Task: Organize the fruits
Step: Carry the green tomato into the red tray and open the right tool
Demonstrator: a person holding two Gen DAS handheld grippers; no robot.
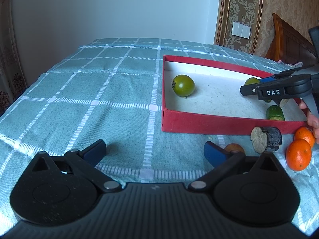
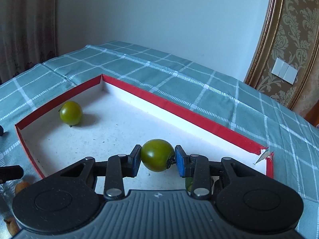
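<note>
My right gripper (image 2: 157, 156) is shut on a green tomato (image 2: 157, 155) and holds it just above the white floor of the red-walled box (image 2: 201, 119). Seen from the left wrist view, that same gripper (image 1: 244, 90) reaches in over the box (image 1: 199, 124) from the right, the held tomato (image 1: 251, 81) partly hidden behind it. A second green tomato (image 1: 183, 85) (image 2: 71, 113) lies in the box's far left part. My left gripper (image 1: 155, 151) hovers open over the checked cloth, nothing between its fingers.
A cut green cucumber piece (image 1: 275, 113) lies in the box's near right corner. On the cloth in front of the box: a dark cut chunk (image 1: 266, 139), two oranges (image 1: 299, 156), and a brownish fruit (image 1: 235, 147) behind my left gripper's right finger. A hand (image 1: 312, 119) shows at the right.
</note>
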